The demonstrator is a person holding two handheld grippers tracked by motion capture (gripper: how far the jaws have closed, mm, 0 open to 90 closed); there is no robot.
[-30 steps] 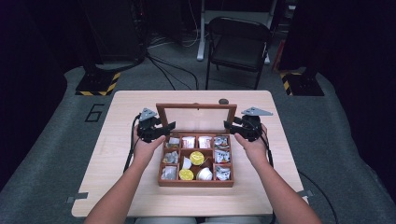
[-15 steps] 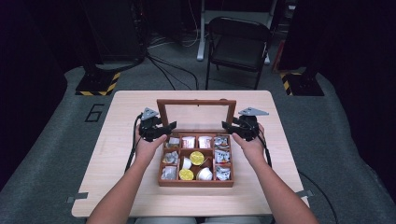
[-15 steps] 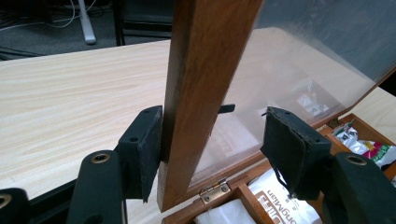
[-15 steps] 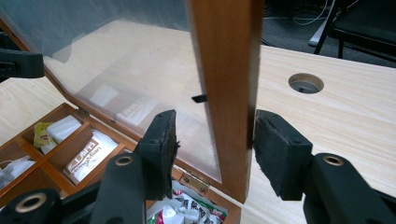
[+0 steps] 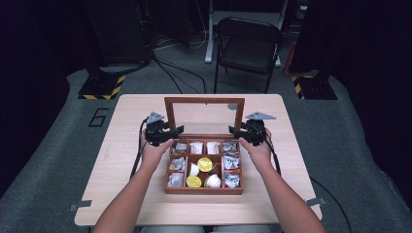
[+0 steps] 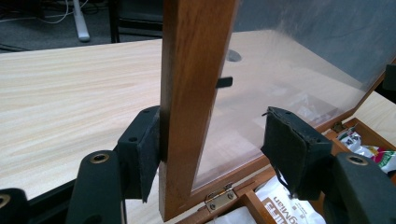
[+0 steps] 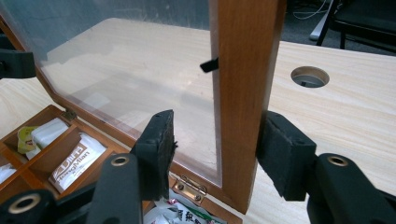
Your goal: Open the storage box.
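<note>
My brown wooden box (image 5: pixel 204 187) with its glass lid (image 5: pixel 204 116) standing up, nine little pockets, two yellow cups (image 5: pixel 204 164), my left claw (image 6: pixel 212 144) and right claw (image 7: pixel 217 149) each loosening, spread around one lid side.

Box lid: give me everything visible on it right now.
The lid is a reddish-brown wooden frame around a clear pane, standing open and roughly upright at the far edge of the compartment box, joined by small brass hinges. The left gripper and right gripper each straddle a side rail; their jaws have just been opening. One outer pad touches the rail, while the inner pads stand off the pane.
</note>
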